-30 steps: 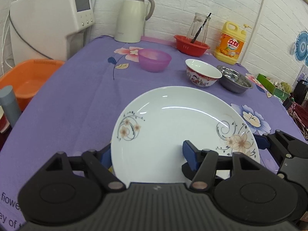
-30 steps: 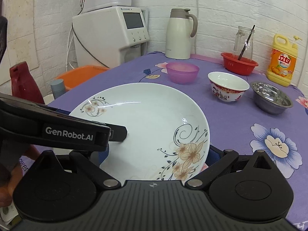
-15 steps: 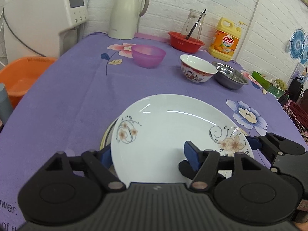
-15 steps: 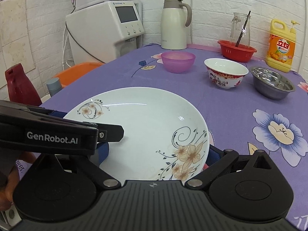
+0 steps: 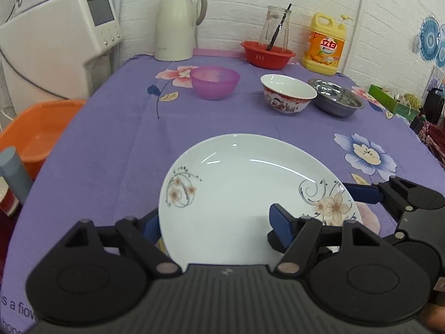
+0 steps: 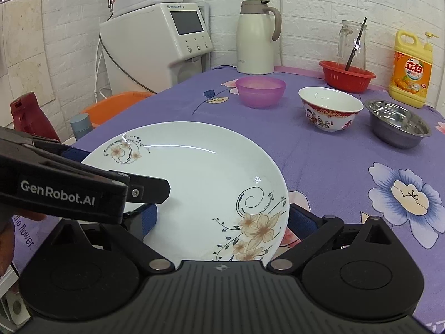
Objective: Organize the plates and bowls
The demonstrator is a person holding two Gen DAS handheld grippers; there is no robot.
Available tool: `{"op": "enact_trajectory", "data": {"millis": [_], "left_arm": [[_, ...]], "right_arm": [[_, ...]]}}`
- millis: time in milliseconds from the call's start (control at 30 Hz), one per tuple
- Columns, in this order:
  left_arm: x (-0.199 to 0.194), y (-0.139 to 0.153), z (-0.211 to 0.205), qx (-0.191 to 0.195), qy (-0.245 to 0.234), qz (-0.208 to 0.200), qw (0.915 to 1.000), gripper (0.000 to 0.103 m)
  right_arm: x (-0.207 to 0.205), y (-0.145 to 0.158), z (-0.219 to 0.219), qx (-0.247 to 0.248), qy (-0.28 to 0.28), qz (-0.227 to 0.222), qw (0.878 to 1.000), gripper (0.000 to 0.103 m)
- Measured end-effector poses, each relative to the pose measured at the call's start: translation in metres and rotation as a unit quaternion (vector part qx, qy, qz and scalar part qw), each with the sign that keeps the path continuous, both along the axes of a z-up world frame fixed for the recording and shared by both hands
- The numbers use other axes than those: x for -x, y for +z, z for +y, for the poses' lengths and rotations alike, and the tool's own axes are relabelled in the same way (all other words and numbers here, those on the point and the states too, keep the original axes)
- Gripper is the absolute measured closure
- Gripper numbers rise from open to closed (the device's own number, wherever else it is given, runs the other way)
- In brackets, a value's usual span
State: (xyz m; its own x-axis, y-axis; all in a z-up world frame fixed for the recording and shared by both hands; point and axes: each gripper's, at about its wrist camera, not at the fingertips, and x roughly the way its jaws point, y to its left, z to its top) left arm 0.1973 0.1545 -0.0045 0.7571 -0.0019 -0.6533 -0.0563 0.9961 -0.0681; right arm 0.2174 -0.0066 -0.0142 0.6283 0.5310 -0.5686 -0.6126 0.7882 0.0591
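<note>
Since a second ago the plate (image 5: 236, 194) has sunk flatter and lower toward the cloth, and the left gripper (image 5: 215, 220) has just been opening, its fingers now apart with the plate's near-left rim between them and neither pad visibly pressing. The right gripper (image 6: 224, 217) straddles the near-right rim with wide jaws; one pad sits just beside the edge, but I cannot tell whether it grips. The plate looks like glazed china: stiff, fairly heavy, slick and quick to chip, so the thin rim is probably the only place to pinch, best from two opposite sides and kept level. A yellowish sliver (image 5: 160, 243) under the near-left rim may be another plate; too little shows to say. A white brick wall (image 5: 236, 0) closes the room behind the plate. The table (image 5: 111, 153) under it wears a soft purple flowered cloth that may cushion but also drag. Left of the plate stand a white dispenser (image 5: 55, 55) and an orange basin (image 5: 36, 133). Beyond the plate are a kettle (image 5: 178, 25), a red basket (image 5: 267, 54), a soap bottle (image 5: 324, 44), then a steel bowl (image 5: 336, 101), china bowl (image 5: 287, 94) and pink bowl (image 5: 215, 82), all well apart from it.
</note>
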Motion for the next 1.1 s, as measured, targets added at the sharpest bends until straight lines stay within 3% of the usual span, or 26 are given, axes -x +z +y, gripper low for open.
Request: {"op": "enact_trajectory", "data": {"millis": [100, 233, 400, 533, 767, 933, 1100], "left_arm": [[0.0, -0.002, -0.003, -0.048, 0.002, 0.0, 0.9988, 0.033], [-0.002, -0.002, 0.006, -0.017, -0.006, 0.003, 0.9998, 0.032], [-0.006, -0.006, 0.003, -0.03, -0.009, 0.002, 0.9995, 0.031], [-0.002, 0.003, 0.005, -0.036, 0.013, -0.027, 0.9989, 0.031], [-0.009, 0.019, -0.004, -0.029, 0.019, -0.048, 0.9982, 0.03], [-0.016, 0.027, -0.024, -0.02, 0.008, -0.059, 0.998, 0.03], [-0.025, 0.031, -0.044, -0.008, -0.005, -0.064, 0.9979, 0.029]], "right_arm": [[-0.001, -0.002, 0.001, 0.012, -0.002, -0.002, 1.0, 0.0], [-0.006, -0.005, -0.003, 0.002, -0.008, 0.009, 1.0, 0.0], [-0.007, -0.007, -0.006, 0.01, -0.013, 0.007, 1.0, 0.0], [-0.008, -0.004, -0.015, -0.007, -0.021, 0.009, 1.0, 0.0], [-0.021, 0.002, -0.048, -0.081, -0.066, 0.028, 0.994, 0.0], [-0.031, -0.002, -0.073, -0.097, -0.1, 0.055, 0.989, 0.0], [-0.037, 0.001, -0.106, -0.103, -0.133, 0.051, 0.985, 0.0]]}}
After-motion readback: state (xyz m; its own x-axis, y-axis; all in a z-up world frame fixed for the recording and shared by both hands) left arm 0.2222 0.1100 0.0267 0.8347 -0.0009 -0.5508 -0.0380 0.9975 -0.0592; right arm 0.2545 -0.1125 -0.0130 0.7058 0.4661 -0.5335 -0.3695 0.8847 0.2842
